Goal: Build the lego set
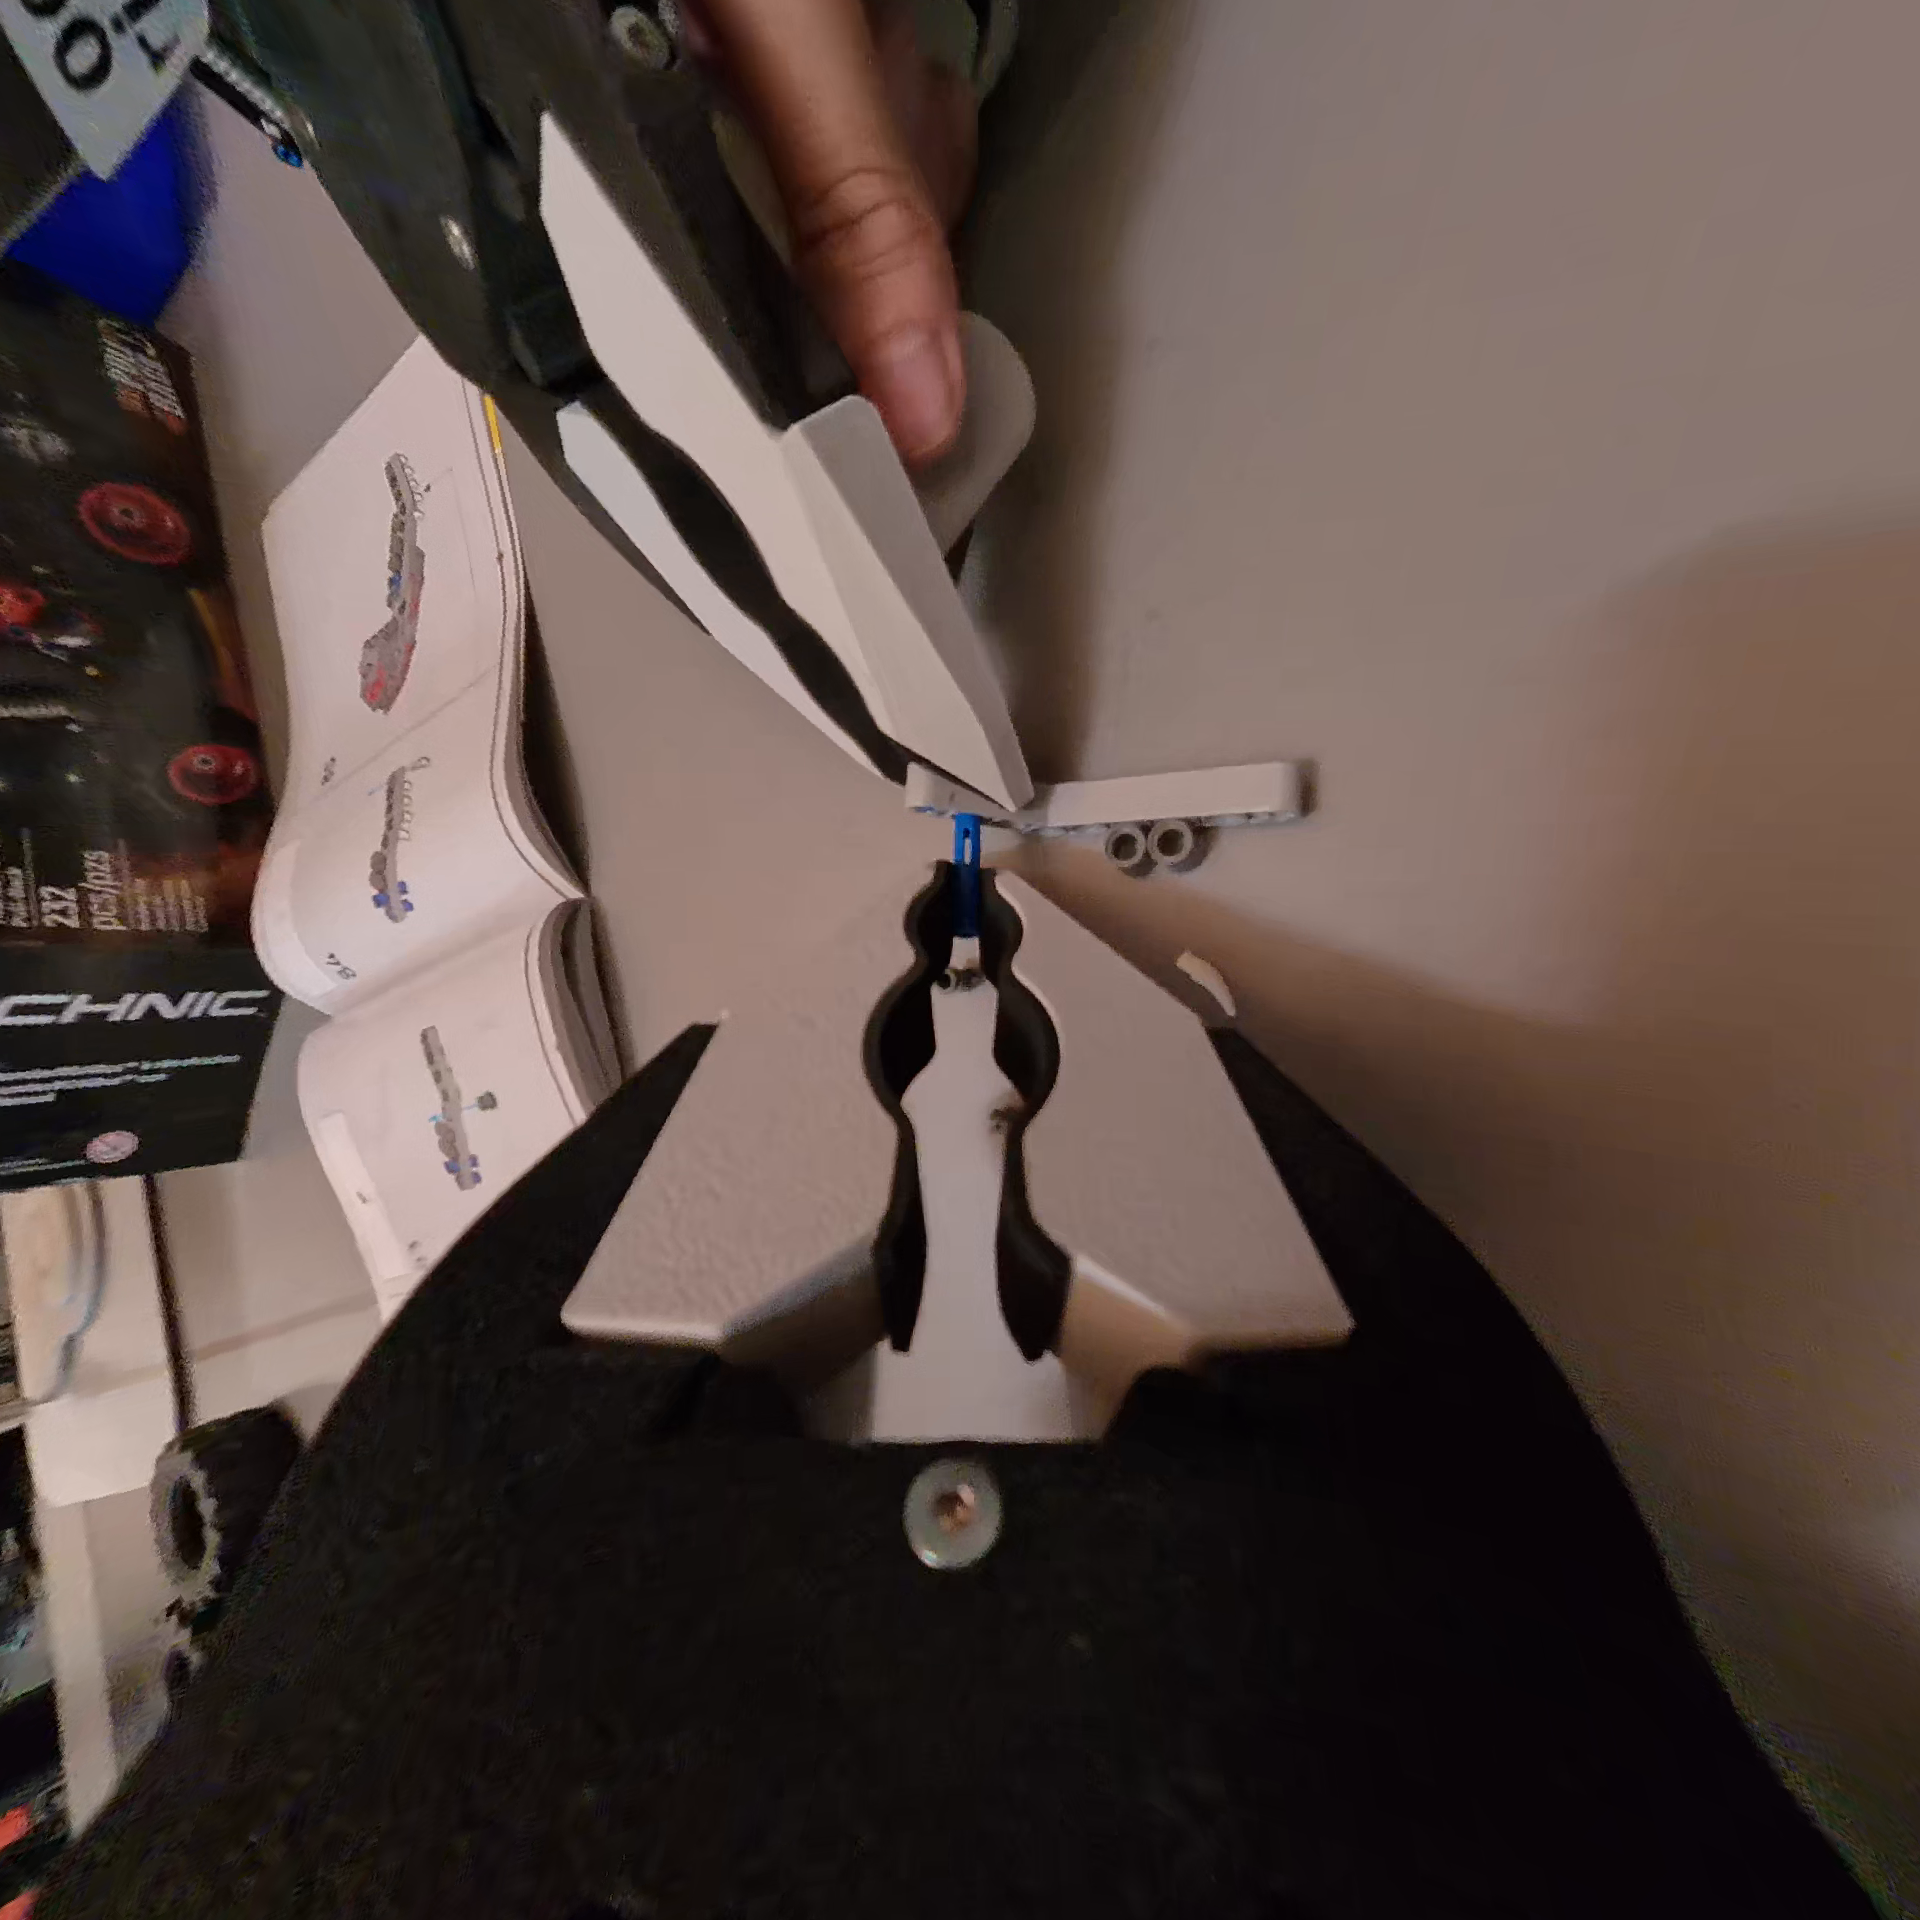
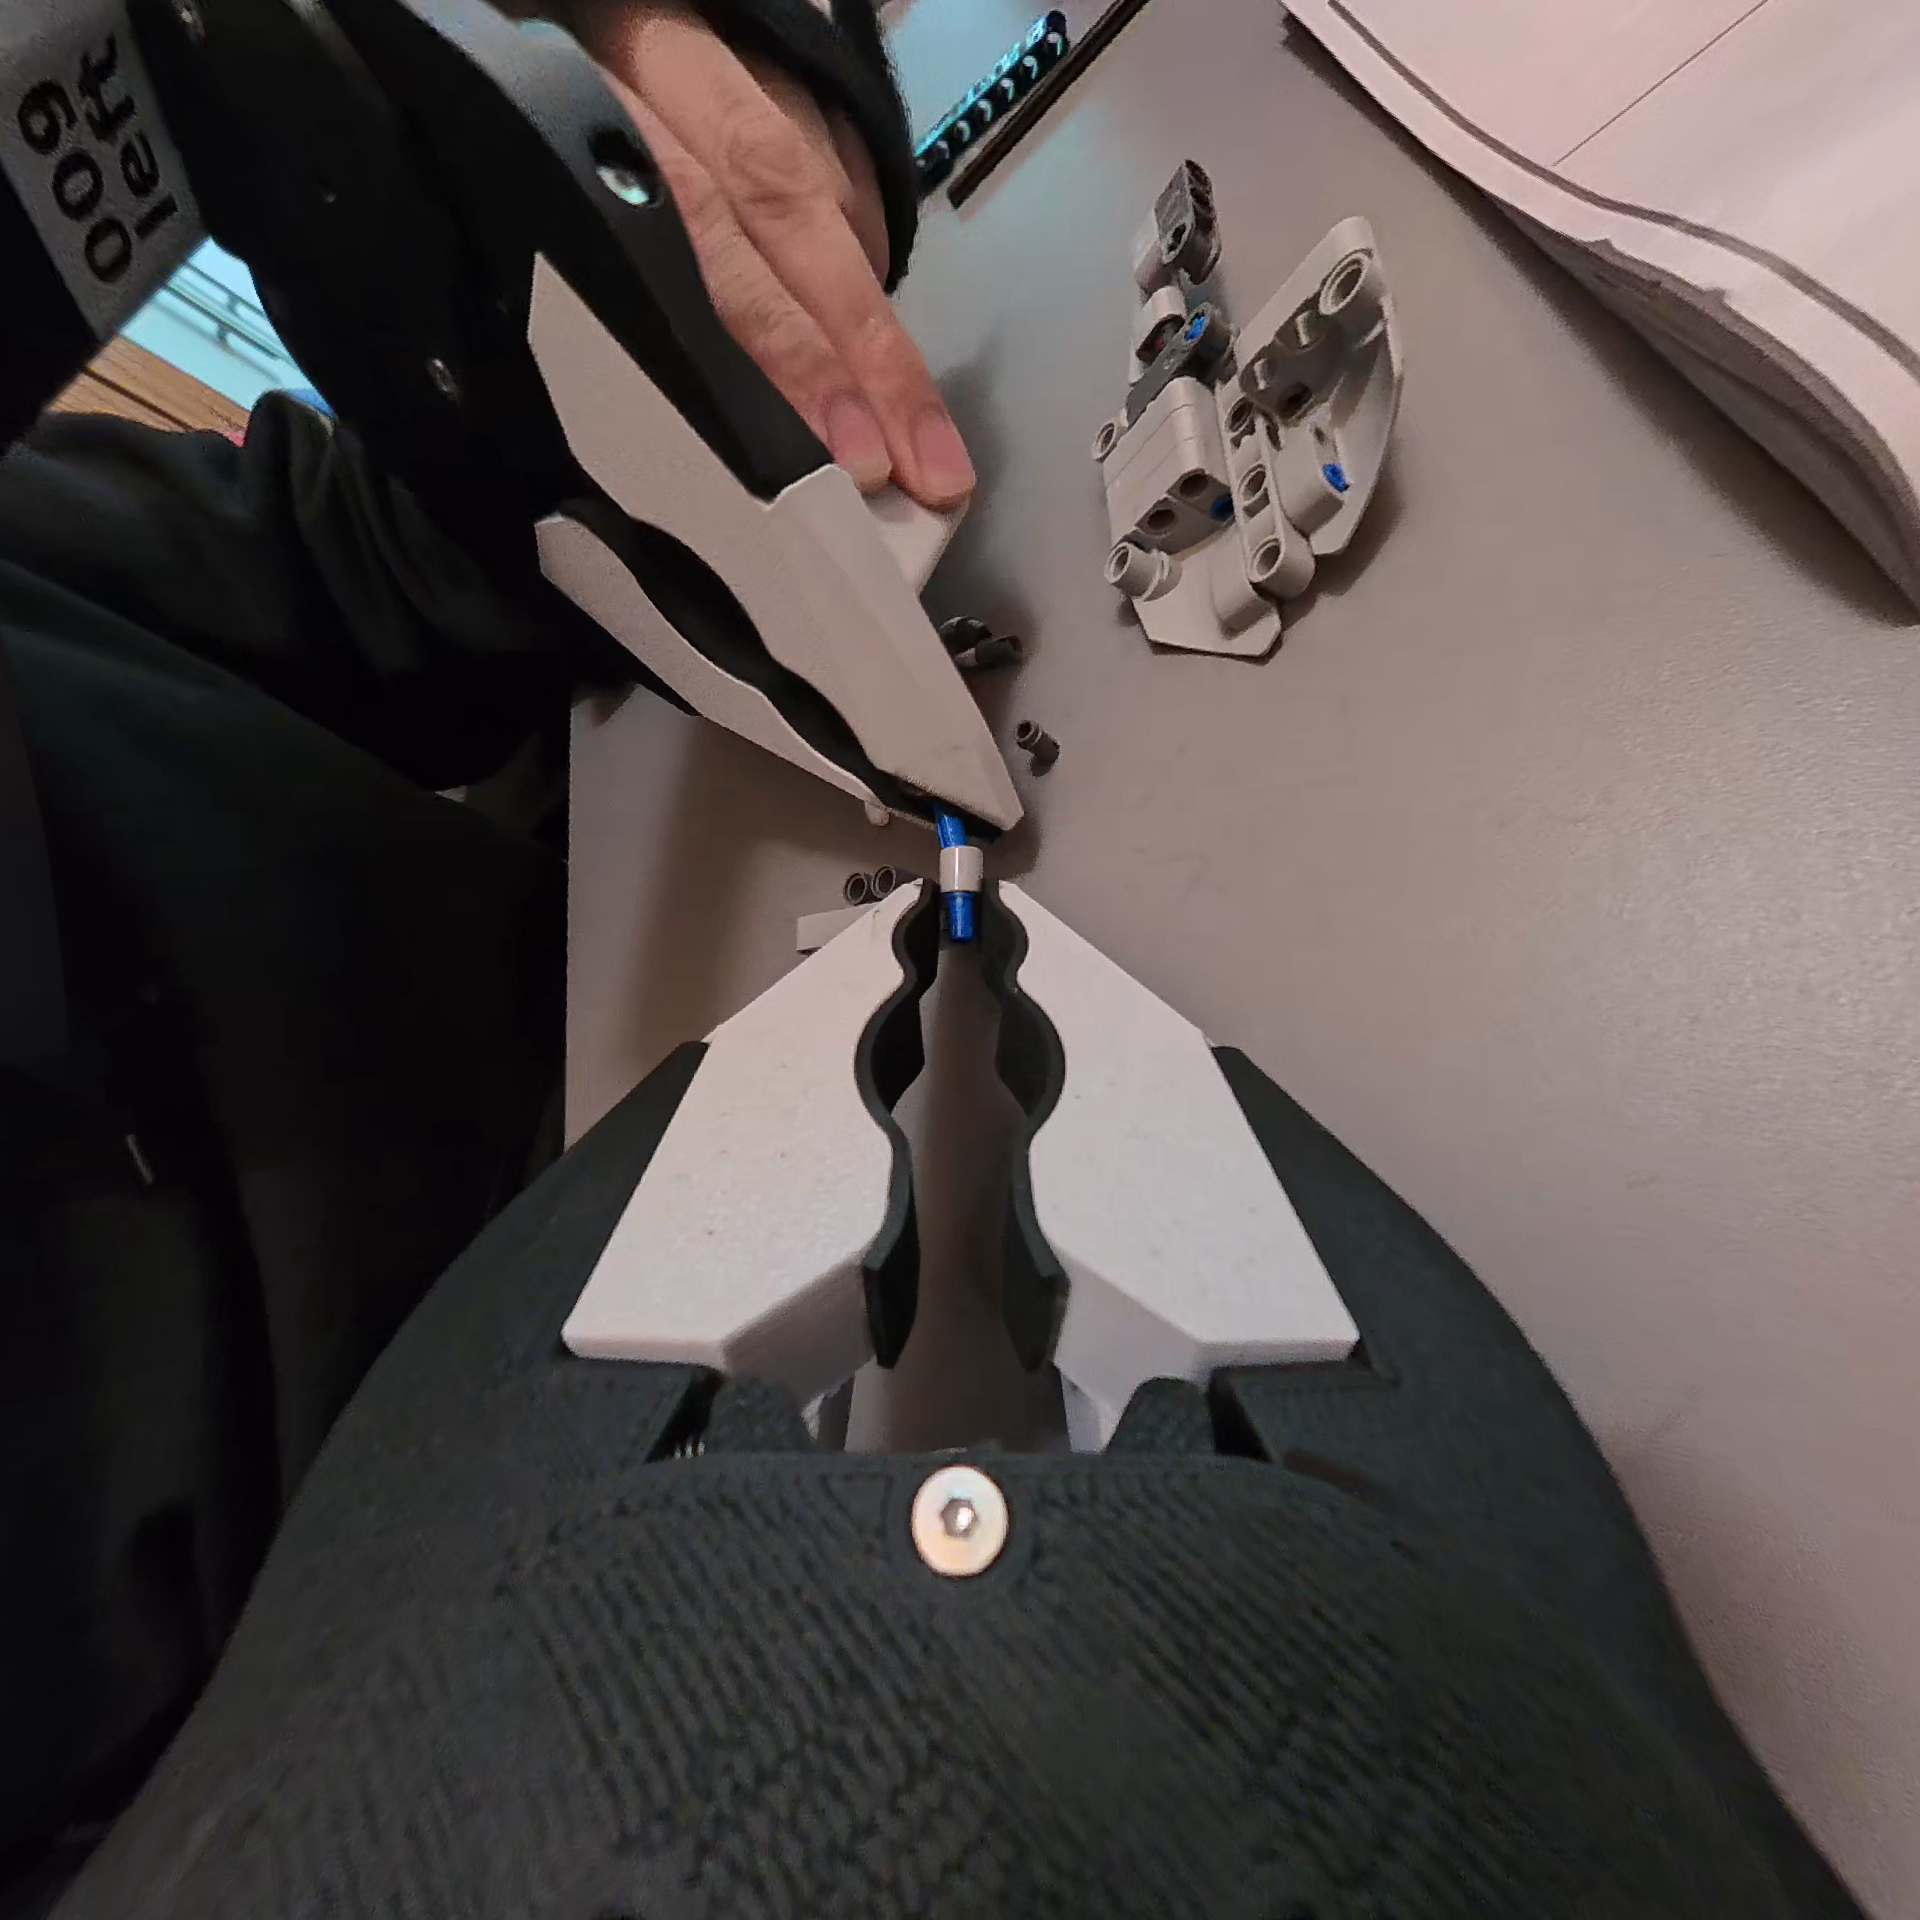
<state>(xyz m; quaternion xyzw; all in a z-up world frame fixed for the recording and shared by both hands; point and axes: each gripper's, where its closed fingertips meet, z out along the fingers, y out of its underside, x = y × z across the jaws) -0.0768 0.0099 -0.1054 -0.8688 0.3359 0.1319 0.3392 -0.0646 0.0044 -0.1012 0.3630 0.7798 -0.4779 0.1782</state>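
A short blue pin (image 1: 966,854) with a small light-grey sleeve (image 2: 961,868) round its middle is held between both gripper tips, above the pale table (image 1: 1507,364). My left gripper (image 1: 966,896) is shut on one end of the pin. My right gripper (image 2: 961,920) is shut on the other end (image 2: 956,914). In the left wrist view the right gripper (image 1: 971,800) comes in from the upper left. In the right wrist view the left gripper (image 2: 948,816) does the same. A long light-grey beam (image 1: 1174,788) lies just behind the tips.
A grey double connector (image 1: 1153,844) lies by the beam. A built grey sub-assembly (image 2: 1247,436) and small dark pieces (image 2: 977,639) lie farther off. The open instruction booklet (image 1: 416,727), the black set box (image 1: 104,727) and a black tyre (image 1: 197,1507) are to the left. Both grippers' tips are close together, under 4 cm apart.
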